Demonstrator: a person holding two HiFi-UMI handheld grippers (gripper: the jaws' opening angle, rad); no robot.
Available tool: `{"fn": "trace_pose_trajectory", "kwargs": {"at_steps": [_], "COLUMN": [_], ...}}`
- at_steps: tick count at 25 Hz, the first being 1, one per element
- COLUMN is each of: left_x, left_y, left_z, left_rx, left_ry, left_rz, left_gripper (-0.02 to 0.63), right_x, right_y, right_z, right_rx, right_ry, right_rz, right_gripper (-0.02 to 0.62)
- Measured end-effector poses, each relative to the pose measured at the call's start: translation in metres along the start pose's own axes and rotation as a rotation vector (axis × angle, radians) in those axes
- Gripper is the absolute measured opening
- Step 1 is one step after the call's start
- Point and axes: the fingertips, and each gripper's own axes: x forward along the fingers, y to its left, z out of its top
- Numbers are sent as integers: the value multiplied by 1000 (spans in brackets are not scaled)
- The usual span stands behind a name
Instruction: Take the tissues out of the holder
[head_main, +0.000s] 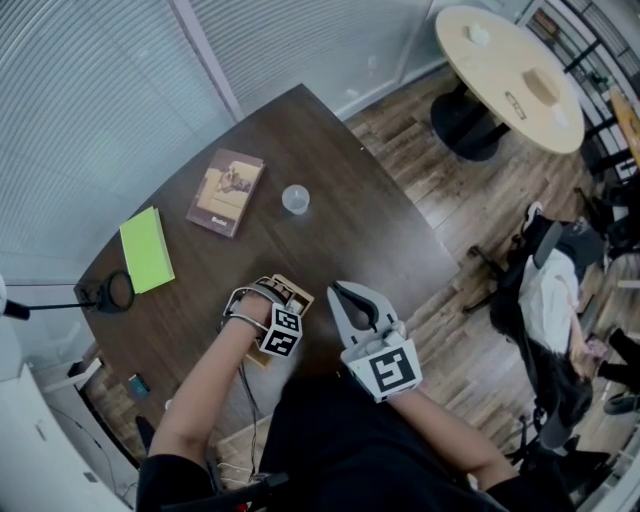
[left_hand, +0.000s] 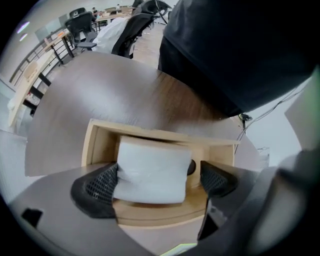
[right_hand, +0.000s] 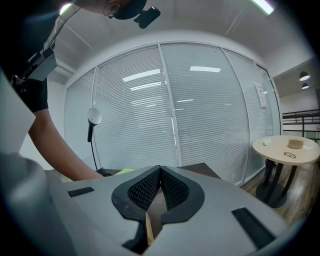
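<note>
Left gripper (left_hand: 157, 181): points steeply down, jaws wide apart, straddling a white tissue pack (left_hand: 150, 160); one jaw touches its side, the other stands clear. Tissue pack: seated in a wooden holder (left_hand: 100, 142) on the dark surface (head_main: 340, 190). Right gripper (right_hand: 160, 176): jaws together, empty, just beside the holder. Farther off: book (head_main: 226, 191), clear cup (head_main: 295, 199), green notebook (head_main: 147, 249).

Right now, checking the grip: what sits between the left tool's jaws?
A white tissue pack, standing in the wooden holder, shown in the left gripper view.
</note>
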Motion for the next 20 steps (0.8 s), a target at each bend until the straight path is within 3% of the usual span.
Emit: {"fn": "trace_pose_trajectory", "kwargs": {"at_steps": [4, 11, 14, 20], "left_x": [5, 7, 7, 12], "left_y": [3, 1, -3, 1], "left_z": [-1, -1, 0, -1], "left_rx": [44, 46, -1, 55], "left_ry": [32, -4, -8, 7], "left_rz": [29, 43, 2, 34], "left_gripper": [519, 520, 571, 586], "right_x": [0, 0, 0, 0], "right_y": [-2, 3, 0, -3], "right_z": [-5, -6, -8, -11], "right_rx": [2, 6, 7, 13], "right_ry": [5, 10, 9, 13], "right_rz": [-2, 9, -5, -12], "right_gripper": [9, 9, 9, 9]}}
